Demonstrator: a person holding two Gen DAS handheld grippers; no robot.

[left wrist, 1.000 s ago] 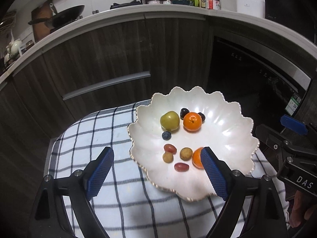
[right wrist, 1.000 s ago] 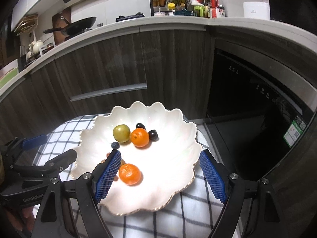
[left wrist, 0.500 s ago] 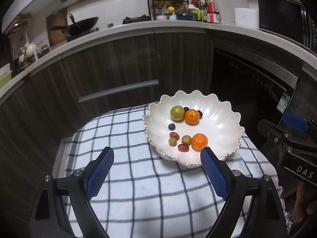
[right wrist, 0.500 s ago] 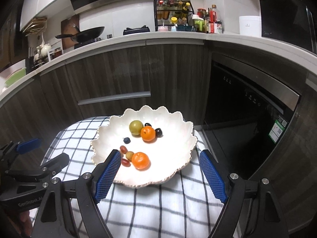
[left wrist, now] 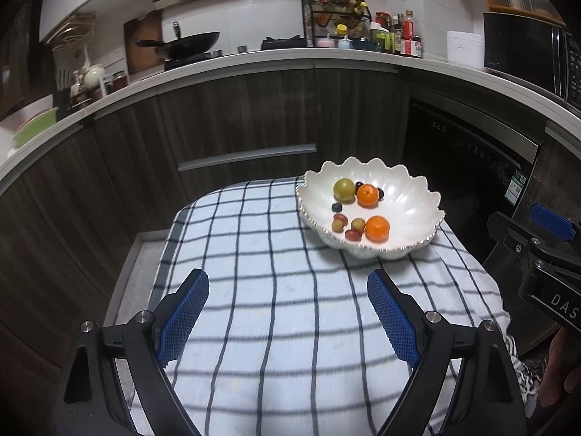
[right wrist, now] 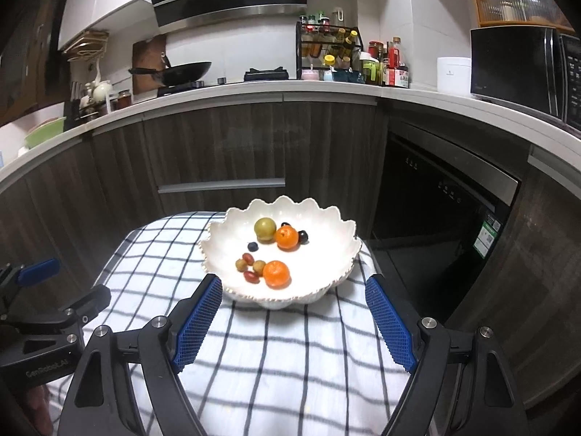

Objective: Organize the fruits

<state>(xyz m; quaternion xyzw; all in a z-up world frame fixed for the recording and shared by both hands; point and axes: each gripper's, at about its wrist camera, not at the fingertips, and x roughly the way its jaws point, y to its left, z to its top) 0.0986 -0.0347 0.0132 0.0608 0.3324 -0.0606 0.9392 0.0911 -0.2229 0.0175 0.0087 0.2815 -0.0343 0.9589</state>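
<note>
Lying level, round bowl (right wrist: pixel 328 272) opening upward

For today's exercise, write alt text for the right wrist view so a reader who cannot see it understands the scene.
A white scalloped bowl holding two oranges, a green fruit and small berries sits on a checked cloth, just beyond the open, empty right gripper. Dark kitchen cabinets stand behind.
</note>
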